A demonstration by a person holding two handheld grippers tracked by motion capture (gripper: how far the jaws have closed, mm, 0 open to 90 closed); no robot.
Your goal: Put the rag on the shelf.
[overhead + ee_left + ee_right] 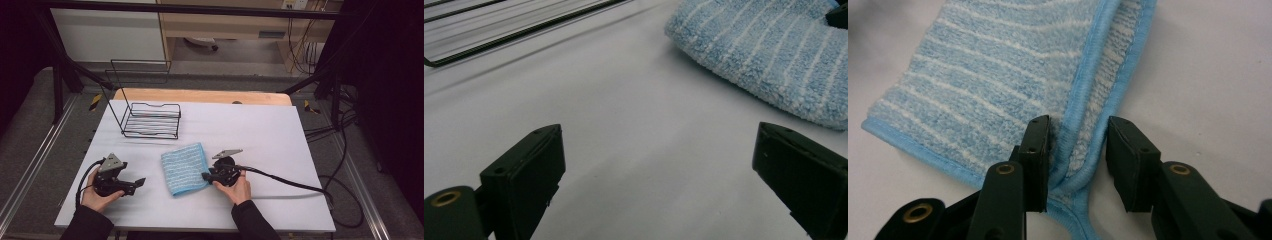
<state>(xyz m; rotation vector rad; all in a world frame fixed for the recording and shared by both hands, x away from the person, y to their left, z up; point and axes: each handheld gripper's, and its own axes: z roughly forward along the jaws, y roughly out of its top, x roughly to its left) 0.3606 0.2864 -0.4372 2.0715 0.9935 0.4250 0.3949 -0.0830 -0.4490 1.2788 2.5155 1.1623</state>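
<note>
Folded blue striped towel lies mid-mat, in front of the wire rack. R gripper at towel's right edge: jaws part-open, straddling the hemmed edge layers, pads not clamping, so no grip. L gripper left of towel, apart from it, jaws wide, holding nothing. Step, as I read it: folding, between grips. Next prob. needs R to re-close on hem w/ both layers caught, else top layer slips.

Overhead plus two close towel views
</note>
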